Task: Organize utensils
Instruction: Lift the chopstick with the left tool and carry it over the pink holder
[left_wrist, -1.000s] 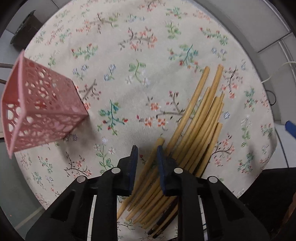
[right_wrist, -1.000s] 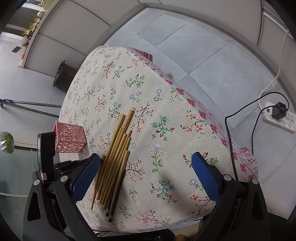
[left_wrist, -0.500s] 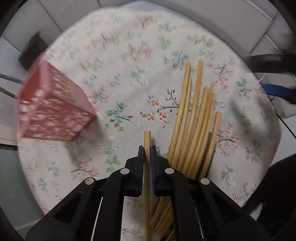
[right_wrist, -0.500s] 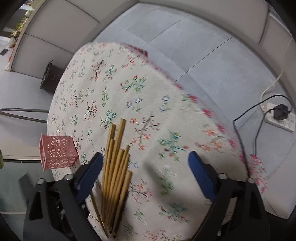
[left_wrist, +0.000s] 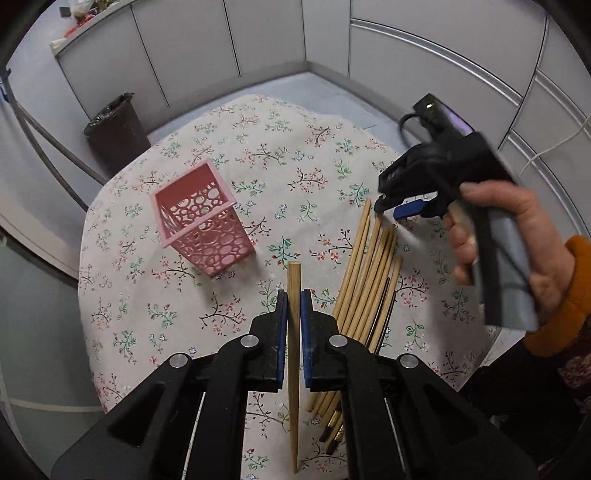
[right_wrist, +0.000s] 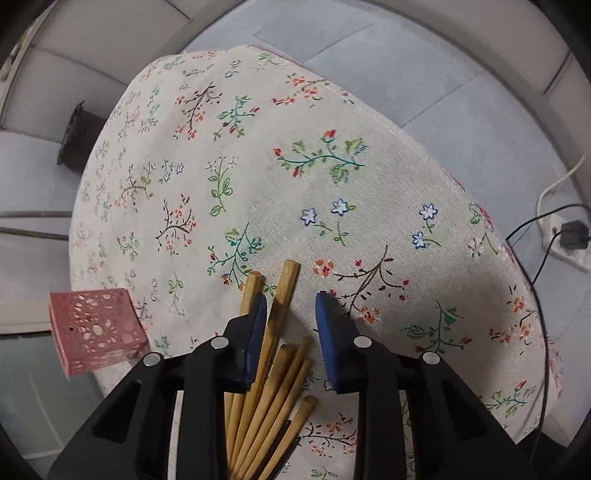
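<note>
One pale bamboo chopstick (left_wrist: 294, 332) is up off the table, pointing away from the camera, blunt end forward. The rest of the bamboo chopsticks (left_wrist: 369, 280) lie fanned in a loose bundle just right of it. Pink perforated square plastic holder (left_wrist: 201, 218) stands upright, empty, further left.

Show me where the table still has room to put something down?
There's bare tablecloth on the far side, beyond the pink basket, and a strip between the basket and the chopstick pile. It's crowded around the pile: the right gripper hovers over it, and the left gripper holds one chopstick beside it.
</note>
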